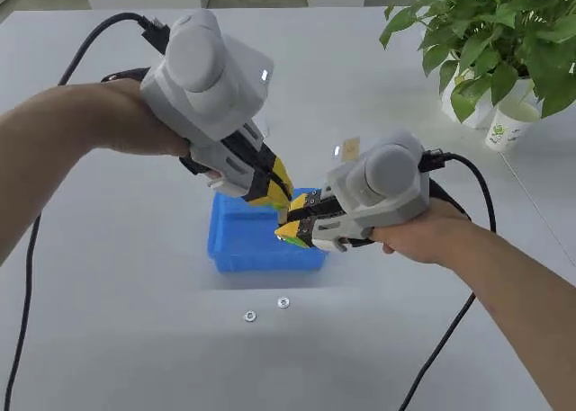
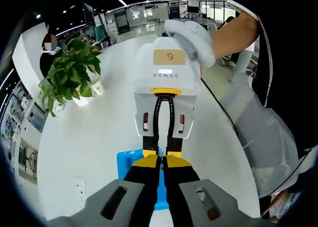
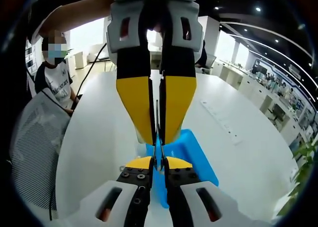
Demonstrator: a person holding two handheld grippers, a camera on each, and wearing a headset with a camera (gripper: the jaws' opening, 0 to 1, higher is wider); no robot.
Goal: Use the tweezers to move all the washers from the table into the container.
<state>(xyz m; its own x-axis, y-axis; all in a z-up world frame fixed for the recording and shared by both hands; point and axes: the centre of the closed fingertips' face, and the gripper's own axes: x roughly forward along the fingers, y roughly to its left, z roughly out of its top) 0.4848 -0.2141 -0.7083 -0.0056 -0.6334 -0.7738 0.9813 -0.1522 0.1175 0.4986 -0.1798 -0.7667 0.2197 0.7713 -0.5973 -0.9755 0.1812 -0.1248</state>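
**Both grippers pinched on the tweezers above the container, two washers left on the table**

The right gripper (image 3: 158, 163) has its yellow-tipped jaws drawn in to a sliver. A thin metal strip, which appears to be the tweezers (image 3: 157, 122), runs up out of that gap. The left gripper (image 1: 275, 193) meets it nose to nose from above. Its own jaws are closed just as tightly on the same strip, so both claws look clamped on the tool at once. In the left gripper view the two sets of tips almost touch.

Directly beneath the meeting tips sits the blue container (image 1: 261, 258), with both grippers hovering over its open top. Whether any washers already lie inside cannot be told, since the grippers cover much of the interior.

In front of the container, on the pale table (image 1: 135, 339), two small washers are out in the open. One washer (image 1: 283, 302) lies nearer the container wall and another washer (image 1: 250, 317) just beside it. Judging from this, at least these two remain to be moved, and the tweezers are not yet near either.
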